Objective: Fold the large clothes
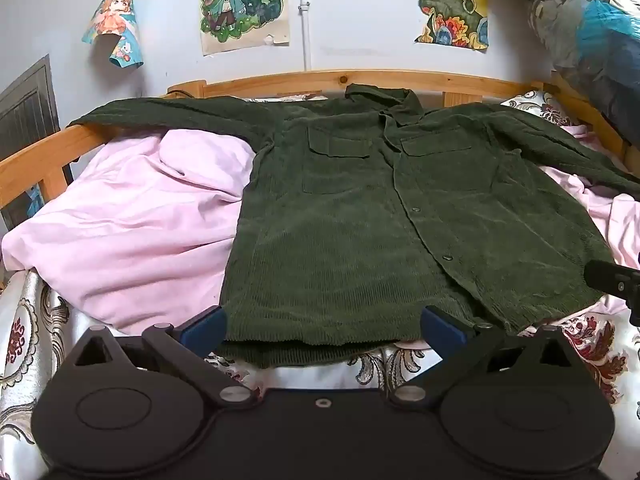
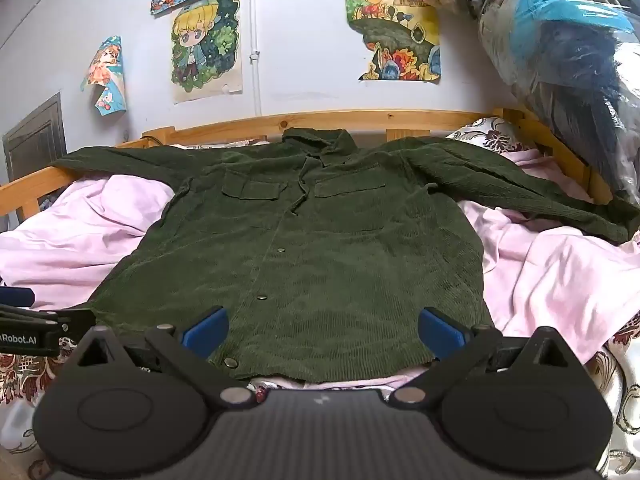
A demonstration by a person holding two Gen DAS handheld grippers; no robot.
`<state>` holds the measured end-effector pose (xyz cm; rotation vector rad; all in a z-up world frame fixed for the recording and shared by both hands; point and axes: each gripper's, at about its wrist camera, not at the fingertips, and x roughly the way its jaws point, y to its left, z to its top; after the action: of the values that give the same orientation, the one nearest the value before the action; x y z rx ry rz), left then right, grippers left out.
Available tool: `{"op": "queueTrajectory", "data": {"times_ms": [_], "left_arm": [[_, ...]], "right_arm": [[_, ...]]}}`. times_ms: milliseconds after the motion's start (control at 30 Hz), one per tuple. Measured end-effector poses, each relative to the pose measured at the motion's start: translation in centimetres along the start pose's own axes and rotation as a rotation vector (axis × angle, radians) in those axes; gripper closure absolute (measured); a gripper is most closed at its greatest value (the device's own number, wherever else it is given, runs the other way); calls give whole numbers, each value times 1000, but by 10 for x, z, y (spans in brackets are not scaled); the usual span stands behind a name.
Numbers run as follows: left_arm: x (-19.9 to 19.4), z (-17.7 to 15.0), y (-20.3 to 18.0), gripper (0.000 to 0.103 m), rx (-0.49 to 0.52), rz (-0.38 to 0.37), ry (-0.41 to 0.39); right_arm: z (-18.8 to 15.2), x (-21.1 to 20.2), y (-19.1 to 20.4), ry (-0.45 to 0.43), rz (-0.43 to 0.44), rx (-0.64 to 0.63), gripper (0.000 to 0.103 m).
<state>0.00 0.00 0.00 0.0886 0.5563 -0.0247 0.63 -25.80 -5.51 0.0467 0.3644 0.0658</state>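
A dark green corduroy shirt (image 1: 360,216) (image 2: 304,248) lies spread face up on the bed, collar at the far side, both sleeves stretched outward. My left gripper (image 1: 324,326) is open just above the shirt's near hem, left of the button line. My right gripper (image 2: 323,330) is open too, hovering over the hem on the right half of the shirt. Nothing sits between either pair of blue fingers (image 1: 206,326) (image 2: 440,330). The right gripper's tip (image 1: 612,280) shows at the right edge of the left wrist view, and the left gripper (image 2: 36,320) at the left edge of the right wrist view.
A rumpled pink sheet (image 1: 132,220) (image 2: 560,264) lies under the shirt on a patterned cover (image 1: 24,320). A wooden bed rail (image 1: 320,80) (image 2: 320,120) runs along the far side and left. A plastic-wrapped bundle (image 2: 560,60) hangs at the upper right. Posters hang on the wall.
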Motion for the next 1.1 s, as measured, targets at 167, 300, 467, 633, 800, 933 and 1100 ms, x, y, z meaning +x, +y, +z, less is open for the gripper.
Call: {"op": "queueTrajectory", "data": {"times_ms": [167, 300, 467, 633, 800, 933, 1100], "left_arm": [[0, 0, 0, 1, 1, -1, -2], [0, 0, 0, 1, 1, 0, -3], [0, 0, 0, 1, 1, 1, -2], [-2, 1, 1, 1, -3, -2, -1], [-2, 1, 1, 1, -1, -2, -2], [-1, 1, 1, 1, -1, -1, -3], [0, 1, 1, 1, 0, -1, -2]], "right_arm": [[0, -1, 0, 0, 1, -1, 0], [0, 0, -1, 2, 2, 4, 0], [0, 0, -1, 1, 2, 3, 0], [0, 0, -1, 2, 2, 4, 0], [0, -1, -1, 1, 2, 4, 0], [0, -1, -1, 0, 3, 5, 0], [0, -1, -2, 0, 3, 5, 0]]}}
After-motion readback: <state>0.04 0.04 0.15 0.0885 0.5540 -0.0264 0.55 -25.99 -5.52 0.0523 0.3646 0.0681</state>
